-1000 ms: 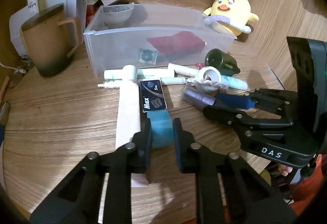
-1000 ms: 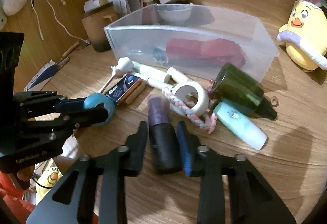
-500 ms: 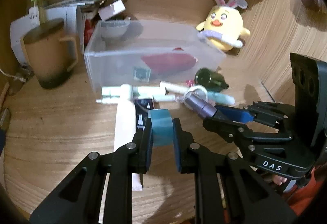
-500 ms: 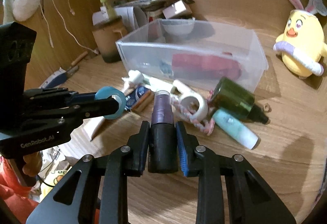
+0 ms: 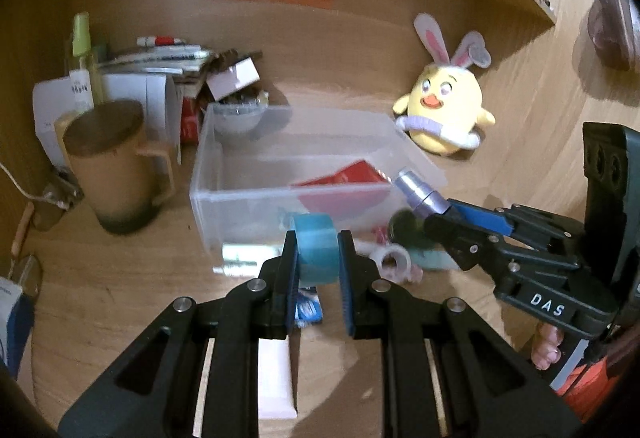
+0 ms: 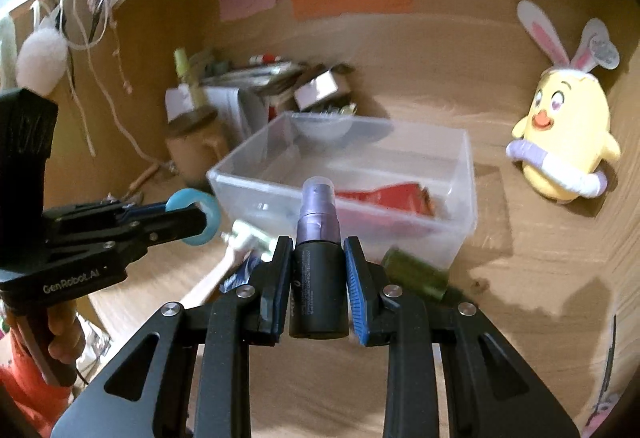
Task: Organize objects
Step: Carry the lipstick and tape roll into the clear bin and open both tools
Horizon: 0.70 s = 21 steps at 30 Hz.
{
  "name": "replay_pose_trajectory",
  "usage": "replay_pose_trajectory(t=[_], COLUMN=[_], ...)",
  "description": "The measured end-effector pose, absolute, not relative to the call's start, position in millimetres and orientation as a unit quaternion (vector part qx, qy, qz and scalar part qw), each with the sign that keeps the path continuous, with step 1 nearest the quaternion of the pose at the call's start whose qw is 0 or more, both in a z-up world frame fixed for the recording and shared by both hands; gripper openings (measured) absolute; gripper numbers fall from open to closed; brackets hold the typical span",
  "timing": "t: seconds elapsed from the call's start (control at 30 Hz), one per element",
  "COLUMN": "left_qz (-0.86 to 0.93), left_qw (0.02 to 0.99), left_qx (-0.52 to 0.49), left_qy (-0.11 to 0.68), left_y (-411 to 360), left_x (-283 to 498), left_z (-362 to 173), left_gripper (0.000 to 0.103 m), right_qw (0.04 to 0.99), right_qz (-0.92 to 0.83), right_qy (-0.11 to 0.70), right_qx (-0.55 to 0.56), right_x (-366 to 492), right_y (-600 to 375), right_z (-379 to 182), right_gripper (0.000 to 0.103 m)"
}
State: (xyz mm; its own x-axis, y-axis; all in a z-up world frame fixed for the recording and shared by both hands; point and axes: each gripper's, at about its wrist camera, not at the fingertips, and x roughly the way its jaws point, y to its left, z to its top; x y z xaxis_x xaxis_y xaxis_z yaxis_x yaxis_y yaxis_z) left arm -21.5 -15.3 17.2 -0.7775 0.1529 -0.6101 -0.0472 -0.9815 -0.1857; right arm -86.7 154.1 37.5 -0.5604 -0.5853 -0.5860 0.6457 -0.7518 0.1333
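The left gripper [image 5: 318, 258] is clamped on a blue tape roll [image 5: 316, 252] and the right gripper [image 6: 319, 274] on a dark spray bottle [image 6: 319, 270], both apparently raised before the clear bin [image 6: 460, 206]; only the left view shows the white tape ring [image 5: 394, 258].

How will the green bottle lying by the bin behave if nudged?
The green bottle lies on its side on the table, and its round body would probably roll. It looks like glass, so likely heavy for its size and breakable. The clear bin right behind it should stop it.
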Motion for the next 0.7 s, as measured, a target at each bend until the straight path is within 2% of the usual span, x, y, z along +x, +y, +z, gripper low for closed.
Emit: replay_pose_trajectory(t=[0.33,0.7], left_qz=[0.951,0.949], left_qw=[0.031,0.017], left_qx=[-0.298,-0.304], left_qy=[-0.076,-0.079], left_y=[-26,-33], left_x=[-44,-84], left_z=[40,34], left_gripper=[0.018,0.018], right_qw=[0.323,0.304], right_qz=[-0.907,-0.91], right_qy=[0.034,0.033], right_qx=[0.269,0.28], right_x=[-115,-157], right_y=[156,138], right_z=[71,68], right_gripper=[0.024,0.024])
